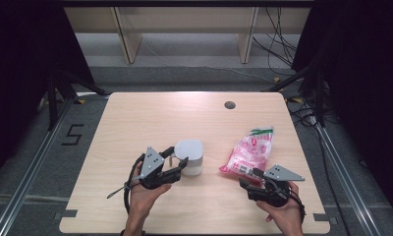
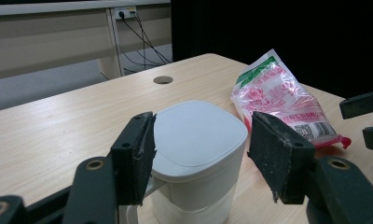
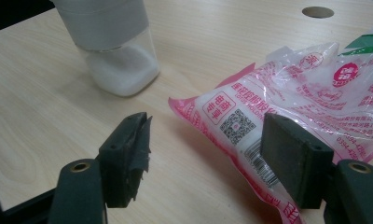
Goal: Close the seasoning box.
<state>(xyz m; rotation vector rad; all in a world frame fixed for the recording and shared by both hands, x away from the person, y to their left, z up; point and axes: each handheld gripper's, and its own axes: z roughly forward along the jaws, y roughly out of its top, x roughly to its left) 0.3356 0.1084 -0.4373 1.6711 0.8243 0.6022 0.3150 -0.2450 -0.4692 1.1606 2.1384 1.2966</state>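
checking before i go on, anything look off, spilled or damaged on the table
Nothing spilled. The jar stands upright with its lid on, and the bag lies flat beside it, looking sealed. One oddity: the pad on the right claw looks frayed at its edge.

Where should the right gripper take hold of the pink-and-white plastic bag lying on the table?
Probably at the near sealed end of the pink-and-white plastic bag, by the barcode, coming in low from the person's side. That flat, thin edge already lies between the open jaws of the right gripper, whereas the middle looks bulged and loose. The white lidded container stands apart to the left, out of the way.
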